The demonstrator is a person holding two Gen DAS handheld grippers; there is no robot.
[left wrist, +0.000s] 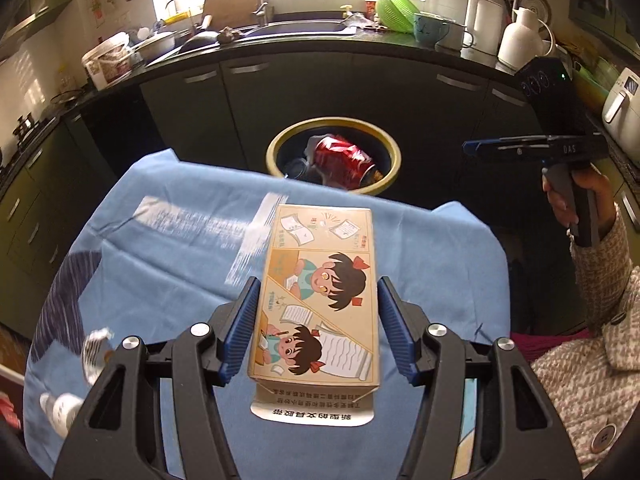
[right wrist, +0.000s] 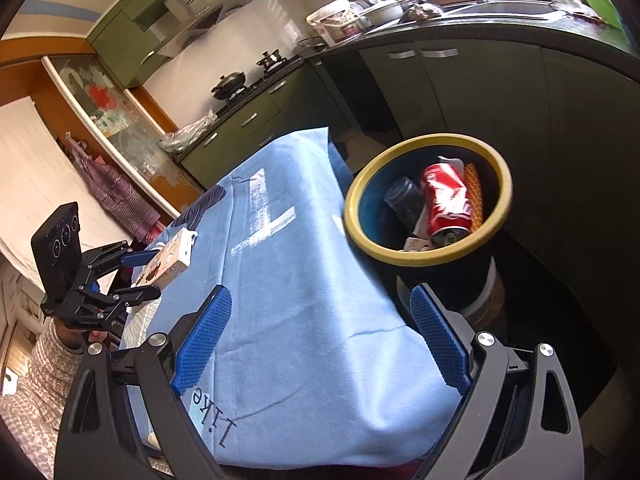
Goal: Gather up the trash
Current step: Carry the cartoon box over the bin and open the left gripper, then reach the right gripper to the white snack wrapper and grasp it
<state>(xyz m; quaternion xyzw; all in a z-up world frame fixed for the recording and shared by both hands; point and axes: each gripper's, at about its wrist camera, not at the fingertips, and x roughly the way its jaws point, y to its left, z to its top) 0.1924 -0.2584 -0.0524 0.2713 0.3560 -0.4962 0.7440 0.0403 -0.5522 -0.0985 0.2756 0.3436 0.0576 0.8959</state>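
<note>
The bin (left wrist: 276, 148) beyond the far edge of the worktop (left wrist: 160, 240) already has a crushed red can (left wrist: 344, 158). My left gripper (left wrist: 318, 320) holds the cartoon box (left wrist: 320, 280) between its jaws, above the blue cloth, short of the bin. My right gripper (right wrist: 320, 340) is open and empty. Small scraps (left wrist: 96, 344) wait near the left edge.

a table draped in a blue cloth (right wrist: 304, 280), with crumpled white wrappers (left wrist: 94, 350) on its left part.
</note>
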